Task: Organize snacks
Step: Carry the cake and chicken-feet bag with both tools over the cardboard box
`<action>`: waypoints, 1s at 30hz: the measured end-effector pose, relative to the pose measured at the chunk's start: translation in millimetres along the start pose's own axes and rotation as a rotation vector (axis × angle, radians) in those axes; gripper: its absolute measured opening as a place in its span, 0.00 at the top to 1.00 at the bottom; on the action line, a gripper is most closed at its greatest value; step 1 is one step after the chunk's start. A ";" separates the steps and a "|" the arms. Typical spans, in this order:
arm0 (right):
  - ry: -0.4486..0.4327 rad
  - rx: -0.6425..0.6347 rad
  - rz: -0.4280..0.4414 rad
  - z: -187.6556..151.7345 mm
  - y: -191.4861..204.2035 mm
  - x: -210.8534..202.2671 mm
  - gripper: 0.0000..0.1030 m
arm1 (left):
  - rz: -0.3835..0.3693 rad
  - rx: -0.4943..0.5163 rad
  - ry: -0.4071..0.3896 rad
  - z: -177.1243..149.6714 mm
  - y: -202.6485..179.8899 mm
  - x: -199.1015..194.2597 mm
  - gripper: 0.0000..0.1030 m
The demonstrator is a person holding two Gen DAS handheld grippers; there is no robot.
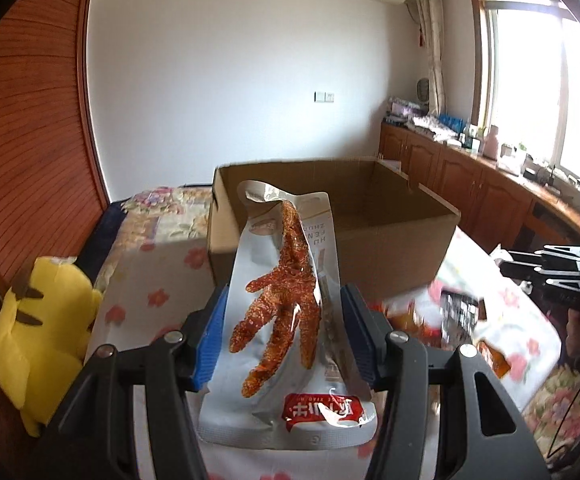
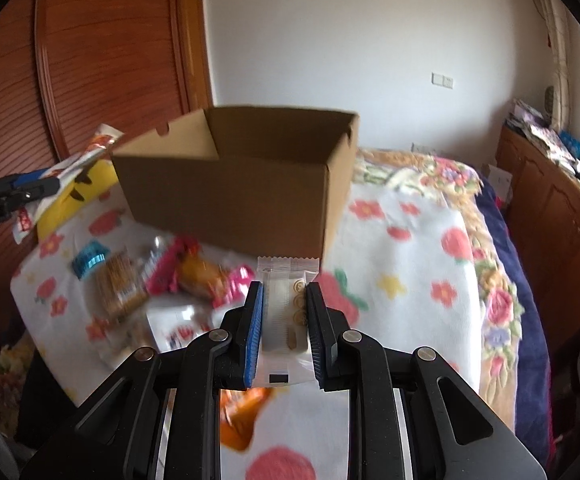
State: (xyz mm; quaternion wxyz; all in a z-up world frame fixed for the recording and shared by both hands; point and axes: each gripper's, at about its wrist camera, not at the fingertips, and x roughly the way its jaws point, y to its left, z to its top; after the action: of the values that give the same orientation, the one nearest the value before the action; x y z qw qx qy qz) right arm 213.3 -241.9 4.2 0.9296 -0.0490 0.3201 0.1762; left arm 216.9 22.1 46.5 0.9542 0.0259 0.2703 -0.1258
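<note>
My left gripper (image 1: 283, 300) is shut on a grey snack pouch printed with a red chicken foot (image 1: 285, 308), held up off the bed in front of an open cardboard box (image 1: 390, 248). In the right wrist view my right gripper (image 2: 283, 292) is shut on a slim white biscuit packet (image 2: 285, 312), lifted just short of the same box (image 2: 229, 196). That view also catches the left gripper (image 2: 29, 188) and its pouch (image 2: 85, 156) at the far left. The right gripper (image 1: 550, 268) shows at the right edge of the left wrist view. The box's floor is hidden from both cameras.
Several loose snack packets (image 2: 161, 280) lie blurred on the flowered blanket (image 2: 410, 260) below the box. A yellow plush toy (image 1: 37, 328) sits at the bed's left side by a wooden wardrobe (image 1: 29, 140). Low wooden cabinets (image 1: 470, 184) with clutter run under the window.
</note>
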 end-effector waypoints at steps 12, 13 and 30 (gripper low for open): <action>-0.090 -0.033 0.074 96.5 19.4 40.9 0.81 | -0.015 -0.004 -0.030 62.6 9.2 53.9 0.47; -0.090 -0.036 0.073 102.6 20.8 47.2 0.81 | -0.015 -0.003 -0.028 64.9 8.9 58.5 0.47; -0.024 -0.057 0.053 130.3 26.2 127.1 0.80 | -0.042 -0.017 0.011 80.0 7.8 136.7 0.41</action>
State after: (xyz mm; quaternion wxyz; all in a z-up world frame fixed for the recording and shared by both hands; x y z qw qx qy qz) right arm 372.3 -153.3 29.9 0.9267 -0.0649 0.3047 0.2103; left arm 372.0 -10.6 43.2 0.9500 0.0128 0.2770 -0.1433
